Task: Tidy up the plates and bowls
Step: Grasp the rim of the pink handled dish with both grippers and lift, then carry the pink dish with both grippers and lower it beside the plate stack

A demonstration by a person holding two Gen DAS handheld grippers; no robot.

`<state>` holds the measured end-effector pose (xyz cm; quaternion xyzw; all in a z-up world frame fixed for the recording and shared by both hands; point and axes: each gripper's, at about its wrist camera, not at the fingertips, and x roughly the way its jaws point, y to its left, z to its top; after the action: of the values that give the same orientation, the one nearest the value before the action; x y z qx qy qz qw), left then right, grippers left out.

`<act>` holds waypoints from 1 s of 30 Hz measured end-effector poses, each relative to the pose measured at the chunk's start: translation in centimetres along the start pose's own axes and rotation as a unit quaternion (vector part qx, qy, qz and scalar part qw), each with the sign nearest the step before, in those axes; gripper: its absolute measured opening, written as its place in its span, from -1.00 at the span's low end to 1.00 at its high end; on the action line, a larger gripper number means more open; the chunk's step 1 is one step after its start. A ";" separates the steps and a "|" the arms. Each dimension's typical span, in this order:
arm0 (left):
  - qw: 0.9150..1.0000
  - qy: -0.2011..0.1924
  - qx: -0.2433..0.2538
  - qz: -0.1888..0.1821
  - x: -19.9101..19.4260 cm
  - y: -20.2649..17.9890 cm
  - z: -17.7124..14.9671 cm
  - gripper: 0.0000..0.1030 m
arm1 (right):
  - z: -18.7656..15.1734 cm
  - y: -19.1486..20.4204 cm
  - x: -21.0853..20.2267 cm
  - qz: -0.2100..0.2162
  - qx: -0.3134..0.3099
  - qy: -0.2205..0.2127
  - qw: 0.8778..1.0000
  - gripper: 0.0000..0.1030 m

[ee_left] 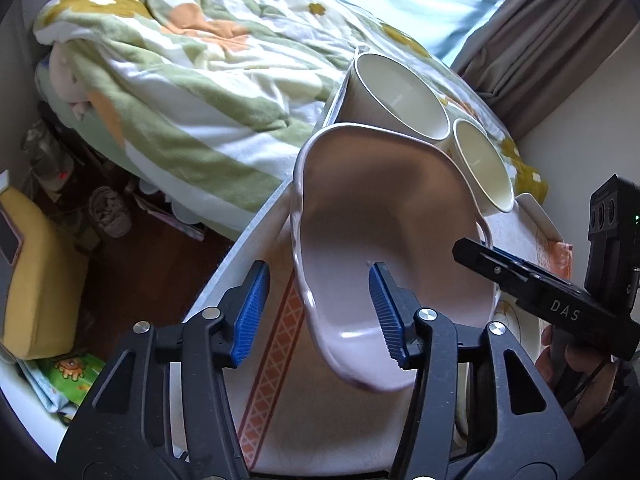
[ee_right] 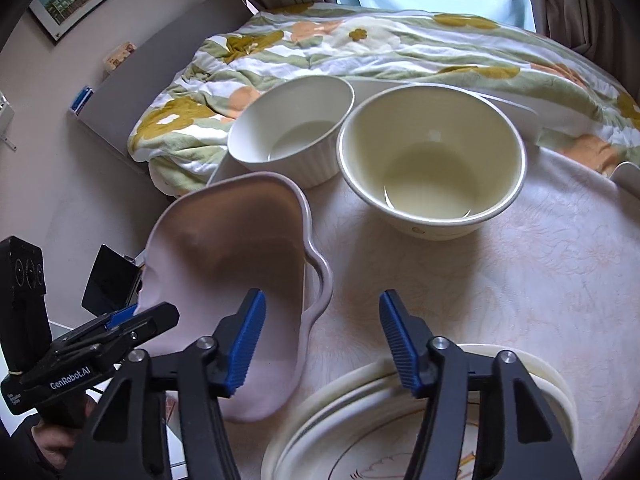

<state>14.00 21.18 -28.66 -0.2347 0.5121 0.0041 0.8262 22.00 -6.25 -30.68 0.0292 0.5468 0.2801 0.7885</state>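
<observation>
currently a pale pink dish (ee_left: 384, 216) with a wavy rim is seen tilted up above the counter (ee_right: 520, 280). its near-left rim is straddled by the left hand-held gripper (ee_left: 318, 312), one blue pad outside the dish and one inside; a gap is seen between pads and rim, so no pinch can be confirmed. in the right wrist view the same dish (ee_right: 240, 264) is met at its right edge by the right hand-held gripper (ee_right: 322, 344), whose left pad lies against the inner wall while the right pad stands clear over the counter, the jaws partly spread. behind the dish a ribbed white bowl (ee_right: 292, 132) and a cream bowl (ee_right: 432, 160) are set side by side on the counter, touching or nearly so. a stack of cream plates (ee_right: 400, 420) is placed at the near edge, under the right hand-held gripper. a bed with a flowered blanket (ee_right: 400, 48) is seen beyond.
</observation>
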 end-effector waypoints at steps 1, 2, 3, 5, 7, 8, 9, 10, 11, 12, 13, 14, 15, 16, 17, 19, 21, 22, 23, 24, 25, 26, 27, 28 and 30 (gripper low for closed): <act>1.000 0.003 0.004 0.000 0.3 0.0 0.2 -0.20 | 0.1 -0.1 0.3 0.000 0.002 0.001 1.000 -0.04; 1.000 0.007 0.009 -0.001 0.6 -0.1 0.4 -0.33 | 0.1 -0.1 0.6 0.000 0.006 0.002 1.000 -0.07; 1.000 0.012 0.013 -0.001 1.0 -0.1 0.5 -0.40 | 0.1 0.0 0.7 0.001 0.008 0.003 1.000 -0.13; 1.000 0.021 0.016 -0.001 1.5 -0.1 0.8 -0.63 | 0.2 0.1 1.0 0.000 0.005 0.002 1.000 -0.25; 1.000 0.021 0.018 0.001 1.8 0.1 1.0 -0.70 | 0.1 0.2 1.3 0.007 0.007 0.005 1.000 -0.40; 1.000 0.020 0.020 0.003 1.8 0.1 1.1 -0.77 | 0.2 0.2 1.5 0.007 0.006 0.007 1.000 -0.51; 1.000 0.019 0.022 0.003 1.7 0.1 1.2 -0.80 | 0.2 0.4 1.6 0.008 0.002 0.007 1.000 -0.66; 1.000 0.019 0.024 0.004 1.7 0.1 1.3 -0.80 | 0.1 0.6 1.6 0.009 -0.004 0.008 1.000 -0.69; 0.999 0.018 0.028 0.007 1.6 0.0 1.4 -0.80 | 0.1 0.7 1.6 0.006 -0.008 0.009 1.000 -0.69; 0.999 0.017 0.032 0.010 1.5 -0.2 1.5 -0.80 | 0.1 0.9 1.6 0.004 -0.010 0.007 1.000 -0.70; 0.999 0.014 0.036 0.012 1.3 -0.3 1.5 -0.80 | 0.1 1.0 1.5 0.005 -0.011 0.005 1.000 -0.70; 0.999 0.012 0.039 0.014 1.1 -0.4 1.5 -0.80 | 0.0 1.1 1.3 0.005 -0.012 0.002 1.000 -0.70; 0.999 0.009 0.043 0.016 0.8 -0.6 1.6 -0.80 | 0.0 1.3 1.1 0.005 -0.013 -0.003 1.000 -0.70; 0.999 0.007 0.047 0.017 0.5 -0.9 1.7 -0.80 | 0.0 1.5 0.8 0.002 -0.016 -0.007 1.000 -0.70; 0.999 0.003 0.050 0.018 0.1 -1.1 1.8 -0.80 | 0.0 1.7 0.5 -0.001 -0.019 -0.011 1.000 -0.70; 0.998 -0.004 0.059 0.020 -0.8 -1.7 1.9 -0.80 | 0.0 1.9 -0.3 -0.001 -0.022 -0.022 1.000 -0.70; 0.997 -0.015 0.073 0.022 -2.1 -2.7 2.0 -0.80 | -0.1 2.0 -1.6 0.002 -0.022 -0.039 0.999 -0.70; 0.996 -0.023 0.083 0.025 -2.9 -3.5 2.0 -0.80 | -0.3 2.0 -2.2 0.005 -0.021 -0.047 0.999 -0.70; 0.995 -0.028 0.090 0.028 -3.6 -4.3 1.9 -0.80 | -0.4 1.9 -3.0 0.008 -0.019 -0.055 0.998 -0.70; 0.994 -0.035 0.100 0.030 -4.4 -5.3 1.7 -0.80 | -0.6 1.8 -3.9 0.011 -0.016 -0.065 0.998 -0.70; 0.993 -0.040 0.106 0.030 -5.0 -6.0 1.6 -0.80 | -0.7 1.7 -4.7 0.013 -0.013 -0.073 0.997 -0.70; 0.992 -0.047 0.114 0.029 -5.8 -7.1 1.4 -0.80 | -0.9 1.5 -5.8 0.014 -0.010 -0.083 0.996 -0.70; 0.991 -0.053 0.120 0.027 -6.4 -8.1 1.2 -0.80 | -1.2 1.3 -6.9 0.014 -0.008 -0.093 0.996 -0.70; 0.990 -0.060 0.128 0.023 -7.0 -9.5 0.8 -0.80 | -1.5 0.9 -8.1 0.014 -0.007 -0.103 0.995 -0.70; 0.989 -0.060 0.137 0.012 -7.8 -12.1 0.2 -0.80 | -2.2 -0.2 -10.8 0.009 -0.005 -0.121 0.993 -0.70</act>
<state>13.42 12.32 -17.34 -0.1124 0.4601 -0.0417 0.8797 17.50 -12.10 -22.51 0.0641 0.4453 0.2842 0.8466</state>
